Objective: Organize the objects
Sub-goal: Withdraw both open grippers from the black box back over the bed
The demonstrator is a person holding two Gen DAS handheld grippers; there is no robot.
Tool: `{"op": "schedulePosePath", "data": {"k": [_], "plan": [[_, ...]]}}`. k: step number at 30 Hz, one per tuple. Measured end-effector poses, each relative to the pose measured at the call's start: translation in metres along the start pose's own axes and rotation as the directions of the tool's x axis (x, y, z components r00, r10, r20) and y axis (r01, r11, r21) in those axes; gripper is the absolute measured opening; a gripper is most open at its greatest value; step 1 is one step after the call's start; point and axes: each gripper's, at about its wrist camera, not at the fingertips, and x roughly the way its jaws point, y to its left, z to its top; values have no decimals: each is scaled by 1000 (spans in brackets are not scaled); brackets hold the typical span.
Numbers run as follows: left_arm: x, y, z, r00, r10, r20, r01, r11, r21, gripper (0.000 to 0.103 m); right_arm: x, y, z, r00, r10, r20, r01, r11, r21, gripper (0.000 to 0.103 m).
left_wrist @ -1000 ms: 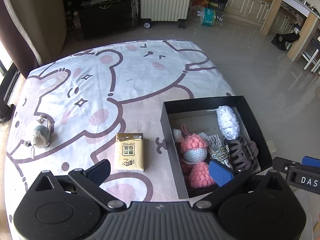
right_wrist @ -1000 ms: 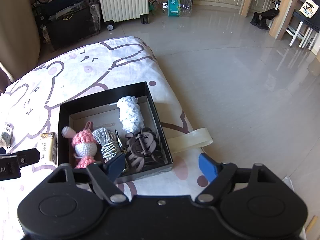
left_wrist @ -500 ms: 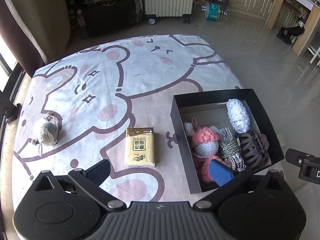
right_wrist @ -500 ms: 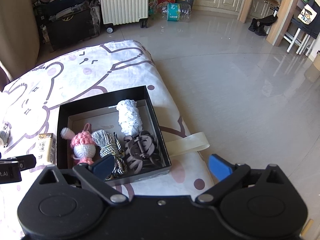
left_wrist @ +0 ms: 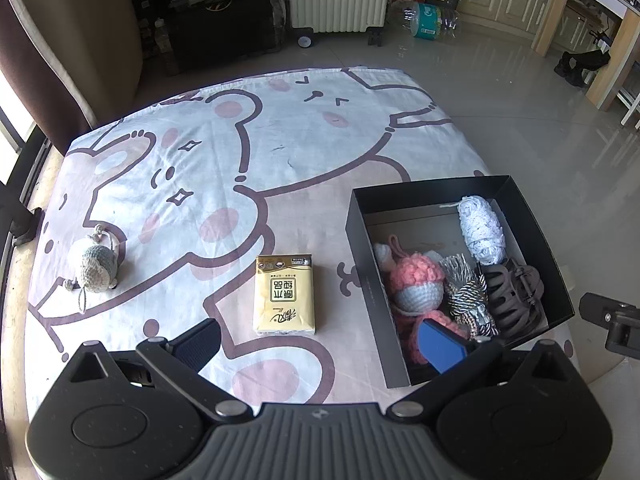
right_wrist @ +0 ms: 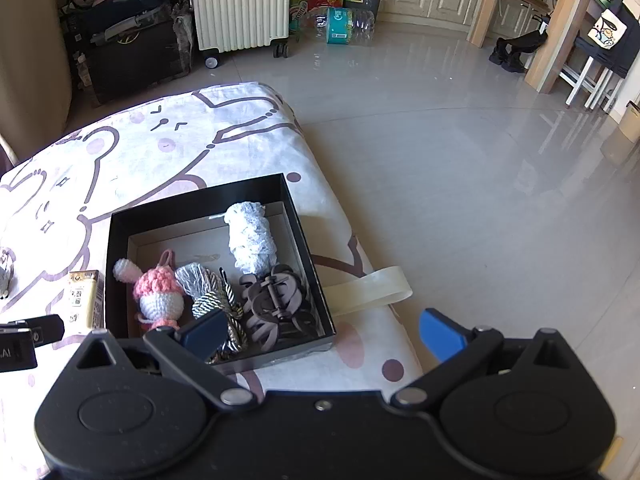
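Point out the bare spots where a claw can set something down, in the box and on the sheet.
Box: its far left corner, behind the pink doll and left of the white yarn, is bare; its near half is crowded. Sheet: wide bare stretches beyond the tissue pack and between it and the grey toy.

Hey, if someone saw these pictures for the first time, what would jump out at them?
Probably the black box at the right edge of the cartoon bear sheet, crammed with a pink crochet doll, white yarn and a brown hair claw. Next, the yellow tissue pack lying alone just left of the box, and a grey crochet toy far to the left.
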Motion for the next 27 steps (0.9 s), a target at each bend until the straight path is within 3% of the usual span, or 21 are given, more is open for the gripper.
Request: {"op": "schedulePosePath", "data": {"k": [14, 27], "plan": [[2, 19, 1, 1000, 3, 0, -3, 1000, -29, 103, 1, 10, 1, 1000, 2, -1, -2, 1000, 1, 103], [-5, 58, -4, 999, 52, 0, -51, 995, -83, 103, 0, 42, 6, 999, 36, 2, -36, 999, -26, 103]]}}
